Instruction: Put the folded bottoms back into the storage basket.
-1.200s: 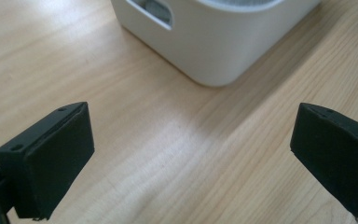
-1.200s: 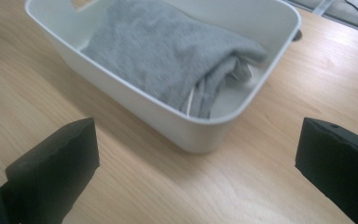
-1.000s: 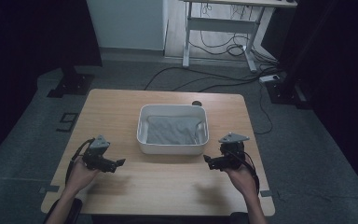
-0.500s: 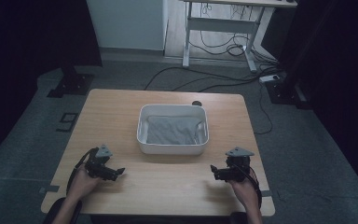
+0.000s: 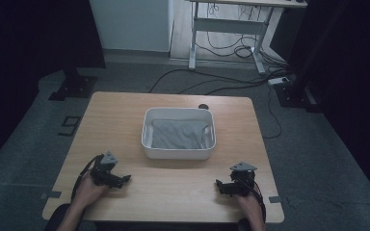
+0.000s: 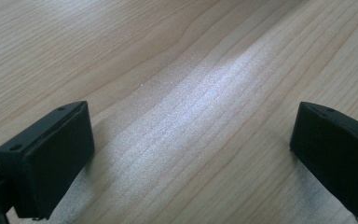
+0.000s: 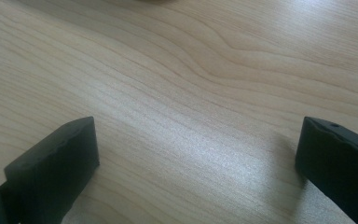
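Wood grain of the desk [image 5: 173,192] lies bare between both sets of jaws. Left hand-held gripper [image 5: 124,179]: pulled back from a second ago to the near left edge, low over the desk, jaws spread wide, holding nothing. White basin [image 5: 147,139] with grey cloth [image 5: 176,134] sits mid-desk, untouched, well apart from both. Right hand-held gripper [image 5: 219,185]: likewise withdrawn to the near right edge, jaws wide, empty. Judgement: both retreated to rest; cloth handling either finished or not begun.

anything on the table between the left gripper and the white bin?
Nothing: in the high view, only bare wooden table separates the left gripper from the white bin. The left gripper view shows bare wood between its open jaws.
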The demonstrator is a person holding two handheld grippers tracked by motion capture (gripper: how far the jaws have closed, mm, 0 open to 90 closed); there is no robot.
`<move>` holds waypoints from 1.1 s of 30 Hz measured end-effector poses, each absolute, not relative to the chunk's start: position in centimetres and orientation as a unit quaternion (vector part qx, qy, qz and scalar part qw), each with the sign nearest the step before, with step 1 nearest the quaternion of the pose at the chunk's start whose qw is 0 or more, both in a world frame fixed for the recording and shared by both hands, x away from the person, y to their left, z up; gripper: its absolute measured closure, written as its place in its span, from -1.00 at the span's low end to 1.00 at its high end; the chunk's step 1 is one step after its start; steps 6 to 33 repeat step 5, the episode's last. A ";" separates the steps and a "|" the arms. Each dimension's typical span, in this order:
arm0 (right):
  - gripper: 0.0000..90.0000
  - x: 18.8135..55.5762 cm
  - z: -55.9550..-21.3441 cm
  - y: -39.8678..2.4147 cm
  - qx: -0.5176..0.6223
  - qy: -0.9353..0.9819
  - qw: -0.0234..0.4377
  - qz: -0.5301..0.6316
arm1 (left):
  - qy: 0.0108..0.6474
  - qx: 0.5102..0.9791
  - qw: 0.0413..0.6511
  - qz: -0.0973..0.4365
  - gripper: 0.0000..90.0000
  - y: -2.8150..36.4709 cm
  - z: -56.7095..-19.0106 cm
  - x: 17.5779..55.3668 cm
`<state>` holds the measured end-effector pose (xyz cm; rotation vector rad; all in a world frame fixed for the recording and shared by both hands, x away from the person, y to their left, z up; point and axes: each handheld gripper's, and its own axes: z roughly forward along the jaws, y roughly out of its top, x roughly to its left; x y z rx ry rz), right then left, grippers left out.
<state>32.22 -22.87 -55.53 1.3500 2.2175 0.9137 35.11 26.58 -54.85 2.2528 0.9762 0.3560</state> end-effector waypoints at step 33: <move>-1.00 32.2 -55.7 -22.9 0.481 0.786 0.198 0.332 | 0.373 0.859 0.324 0.136 -1.00 26.6 -54.9 35.1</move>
